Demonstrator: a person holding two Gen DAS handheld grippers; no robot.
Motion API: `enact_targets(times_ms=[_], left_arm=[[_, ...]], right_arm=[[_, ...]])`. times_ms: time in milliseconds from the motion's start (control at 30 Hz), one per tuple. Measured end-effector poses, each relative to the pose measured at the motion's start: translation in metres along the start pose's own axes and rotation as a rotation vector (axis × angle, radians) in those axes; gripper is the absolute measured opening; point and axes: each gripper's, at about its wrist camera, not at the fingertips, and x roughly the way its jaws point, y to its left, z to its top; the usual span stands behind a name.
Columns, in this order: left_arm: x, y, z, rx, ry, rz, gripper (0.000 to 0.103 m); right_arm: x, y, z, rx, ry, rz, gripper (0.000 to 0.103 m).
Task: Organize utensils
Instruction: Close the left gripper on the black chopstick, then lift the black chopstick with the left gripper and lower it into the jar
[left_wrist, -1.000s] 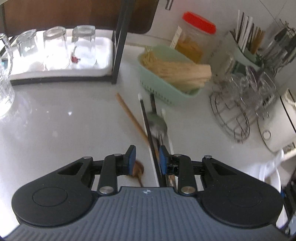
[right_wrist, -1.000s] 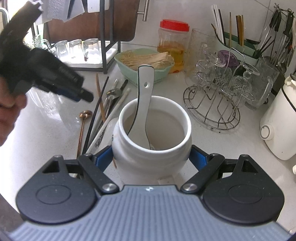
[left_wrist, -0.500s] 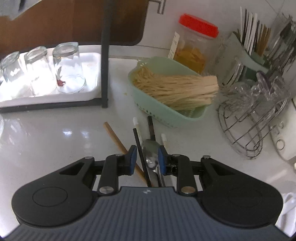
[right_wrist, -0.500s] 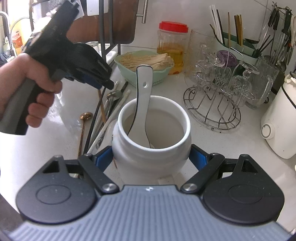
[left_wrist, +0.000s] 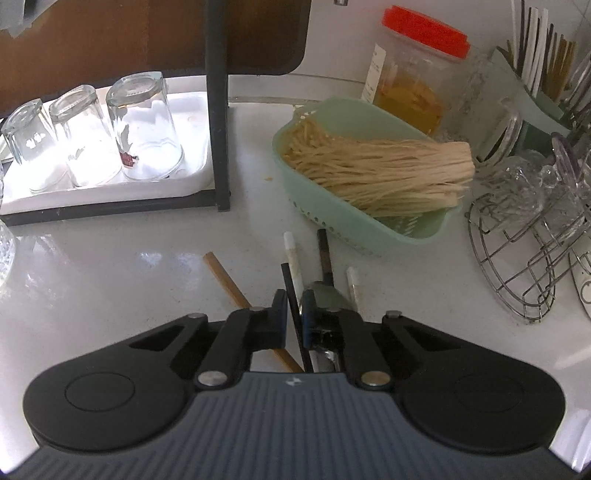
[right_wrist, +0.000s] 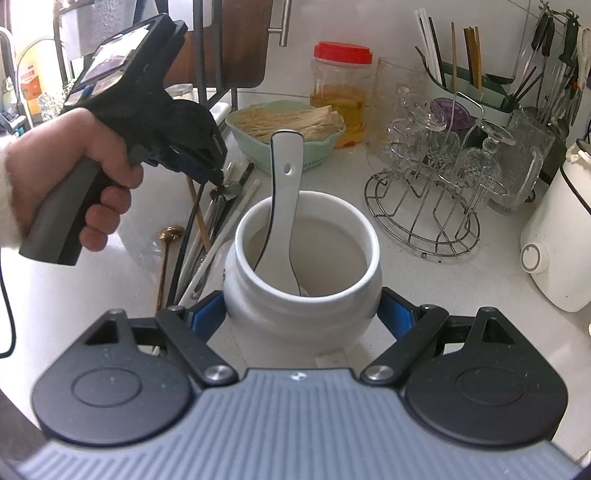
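Observation:
My left gripper (left_wrist: 294, 302) points down at a pile of utensils on the white counter. Its jaws are closing, and the pads pinch a black chopstick (left_wrist: 289, 284). Around it lie a metal spoon (left_wrist: 325, 291), a wooden chopstick (left_wrist: 225, 277) and white chopsticks (left_wrist: 290, 247). In the right wrist view a hand holds the left gripper (right_wrist: 218, 177) over the pile, beside a small gold spoon (right_wrist: 170, 233). My right gripper (right_wrist: 303, 314) is shut on a white ceramic jar (right_wrist: 310, 199) that holds a white soup spoon (right_wrist: 286, 184).
A green basket (left_wrist: 369, 225) of dry noodles sits just beyond the pile, with a red-lidded jar (left_wrist: 413, 85) behind it. Upturned glasses (left_wrist: 140, 129) stand on a white tray under a black rack at left. A wire glass rack (right_wrist: 424, 206) and white appliance (right_wrist: 557, 251) stand right.
The left gripper moved forward over the pile and lowered, and its jaws narrowed from a wide gap onto the black chopstick. The right gripper and jar stayed still.

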Motion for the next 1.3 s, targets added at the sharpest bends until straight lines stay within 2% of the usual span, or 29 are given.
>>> enact_targets(times_ms=[267,600,933,1300], left_arm=[[-0.021,-0.003,0.006,0.02,-0.029,-0.025,0.005],[-0.079,-0.013,0.013,0.062,-0.073,-0.098,0.005],[-0.12,-0.019,0.013,0.13,-0.071,-0.149,0.005],[-0.158,-0.02,-0.003,0.175,-0.069,-0.181,0.005]], right_arm=[[0.001,0.002,0.002,0.022,0.007,-0.019,0.09],[0.002,0.005,0.005,0.046,0.02,-0.039,0.09],[0.003,0.011,0.005,0.092,0.013,-0.075,0.09],[0.001,0.015,0.004,0.106,0.009,-0.093,0.09]])
